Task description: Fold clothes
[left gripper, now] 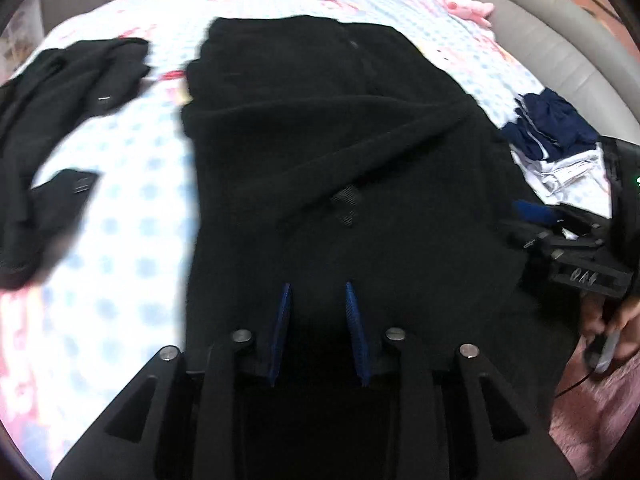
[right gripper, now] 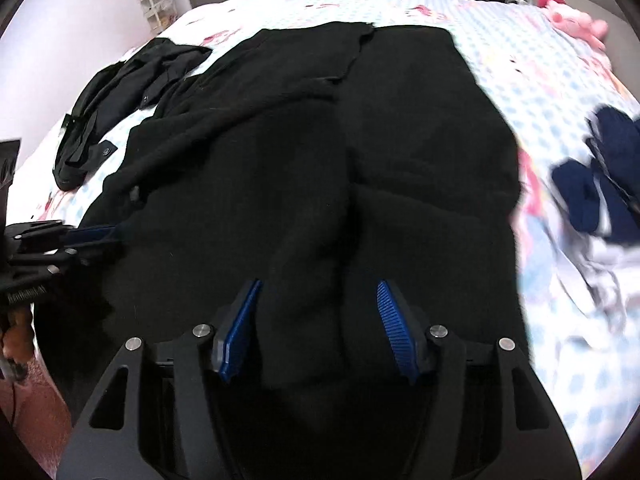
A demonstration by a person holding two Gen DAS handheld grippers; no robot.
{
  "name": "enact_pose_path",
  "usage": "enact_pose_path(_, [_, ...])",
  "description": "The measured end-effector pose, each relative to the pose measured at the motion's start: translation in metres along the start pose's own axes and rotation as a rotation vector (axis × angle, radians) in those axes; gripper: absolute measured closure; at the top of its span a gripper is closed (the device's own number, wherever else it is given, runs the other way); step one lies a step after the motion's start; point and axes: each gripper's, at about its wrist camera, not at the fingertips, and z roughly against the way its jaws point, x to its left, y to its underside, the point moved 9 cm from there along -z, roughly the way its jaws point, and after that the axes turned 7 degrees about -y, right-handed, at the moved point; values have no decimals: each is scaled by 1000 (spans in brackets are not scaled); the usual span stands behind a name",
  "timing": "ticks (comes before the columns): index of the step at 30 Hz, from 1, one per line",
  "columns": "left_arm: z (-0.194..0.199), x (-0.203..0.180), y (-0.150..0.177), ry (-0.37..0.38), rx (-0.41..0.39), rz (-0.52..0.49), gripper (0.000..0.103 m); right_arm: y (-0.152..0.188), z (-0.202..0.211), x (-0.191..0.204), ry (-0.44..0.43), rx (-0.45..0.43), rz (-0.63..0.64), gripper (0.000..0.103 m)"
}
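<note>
A large black garment (left gripper: 340, 152) lies spread flat on the bed, a long fold running down its middle (right gripper: 352, 184). My left gripper (left gripper: 317, 286) hovers low over its near edge, jaws apart, with only dark cloth showing beneath the gap. My right gripper (right gripper: 319, 284) stands wider open over the same hem. A soft ridge of the black cloth rises between its blue pads (right gripper: 394, 328), whose ribbed faces stay bare. Each gripper shows in the other's view: the left gripper (right gripper: 92, 235) at the garment's left edge, the right gripper (left gripper: 534, 210) at its right edge.
A second black garment (left gripper: 60, 120) lies crumpled at the left of the bedsheet (left gripper: 132, 208). Navy and white clothes (left gripper: 556, 132) are heaped at the right. A pink plush toy (left gripper: 468, 6) sits by the grey headboard (left gripper: 560, 32). A hand (left gripper: 612, 320) grips the right handle.
</note>
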Motion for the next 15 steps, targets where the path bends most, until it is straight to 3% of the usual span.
enact_pose_path(4, [23,20,-16,42,-73,94,65,-19,26,2,23,-57,6,42])
enact_pose_path(6, [33,10,-33,44,-144,49,65,-40,34,11,38,-117,61,41])
enact_pose_path(8, [32,-11,-49,114,-163,16,65,-58,29,18,38,-140,86,41])
enact_pose_path(10, [17,-30,-61,153,-130,-16,64,-68,15,24,10,-133,84,41])
enact_pose_path(11, [6,-30,-63,120,-94,-37,62,-68,3,22,26,-106,79,41])
enact_pose_path(13, [-18,-14,-62,-62,-12,-35,65,-67,-23,18,60,-47,67,41])
enact_pose_path(14, [-18,-7,-59,-43,-9,8,65,-63,-30,14,49,-35,49,41])
enact_pose_path(15, [-15,-2,-56,28,-18,70,64,-58,-36,10,37,-23,29,41])
